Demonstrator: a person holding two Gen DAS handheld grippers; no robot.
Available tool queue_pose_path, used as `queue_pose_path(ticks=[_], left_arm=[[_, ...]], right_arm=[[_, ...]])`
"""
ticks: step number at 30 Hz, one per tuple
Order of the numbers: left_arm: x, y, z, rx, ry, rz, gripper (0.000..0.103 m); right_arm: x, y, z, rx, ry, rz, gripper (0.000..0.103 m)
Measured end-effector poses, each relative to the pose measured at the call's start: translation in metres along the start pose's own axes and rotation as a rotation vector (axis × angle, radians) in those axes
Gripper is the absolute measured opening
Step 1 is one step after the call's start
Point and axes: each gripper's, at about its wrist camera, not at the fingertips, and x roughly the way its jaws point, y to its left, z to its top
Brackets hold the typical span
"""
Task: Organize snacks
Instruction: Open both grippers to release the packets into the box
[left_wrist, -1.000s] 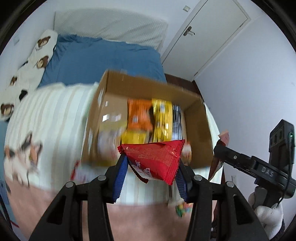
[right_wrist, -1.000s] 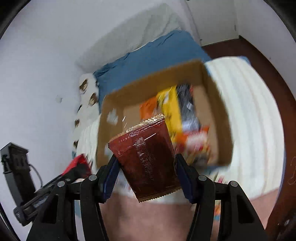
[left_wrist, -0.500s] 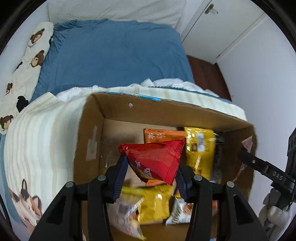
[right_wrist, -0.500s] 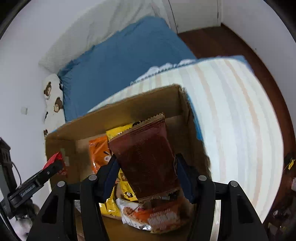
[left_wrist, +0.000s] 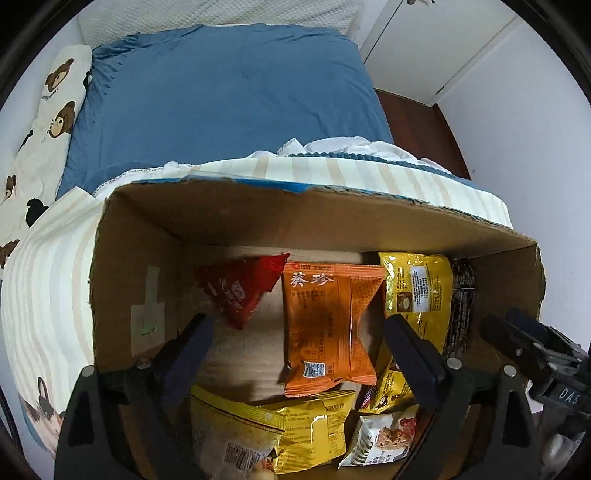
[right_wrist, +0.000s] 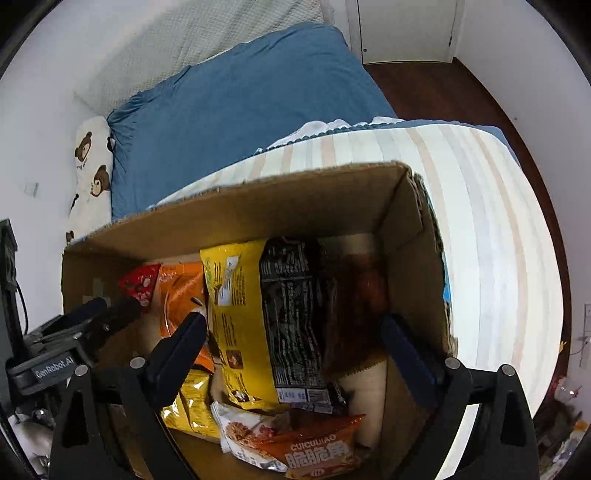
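Observation:
An open cardboard box (left_wrist: 325, 218) stands on the striped blanket and also shows in the right wrist view (right_wrist: 258, 206). My left gripper (left_wrist: 297, 334) is open and empty over the box. The red snack packet (left_wrist: 240, 288) lies free in the box's far left part, next to an orange packet (left_wrist: 325, 325). My right gripper (right_wrist: 291, 332) is open and empty over the box's right side. The dark brown packet (right_wrist: 362, 295), blurred, lies against the right wall beside a black packet (right_wrist: 291, 306) and a yellow one (right_wrist: 236, 306).
More yellow, white and orange packets (right_wrist: 314, 446) lie at the box's near end. A blue sheet (left_wrist: 221, 96) and a bear-print pillow (left_wrist: 48, 103) lie beyond the box. Dark wood floor (right_wrist: 443, 88) and a white door are at the right.
Both grippers moved forward over the box and opened. The red packet dropped from the left gripper and the dark brown packet from the right gripper into the box.

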Motion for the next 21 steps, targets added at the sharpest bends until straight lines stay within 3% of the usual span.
queue_pose_path(ticks=[9, 14, 21], left_arm=[[-0.031, -0.004, -0.024, 0.027, -0.089, 0.075, 0.095], [-0.059, -0.007, -0.051, 0.025, -0.172, 0.121, 0.095], [-0.088, -0.015, -0.096, 0.040, -0.272, 0.167, 0.095]], right_arm=[[-0.012, 0.012, -0.022, -0.046, -0.030, -0.052, 0.098], [-0.029, 0.024, -0.045, -0.106, -0.106, -0.113, 0.098], [-0.065, 0.032, -0.085, -0.144, -0.217, -0.125, 0.098]])
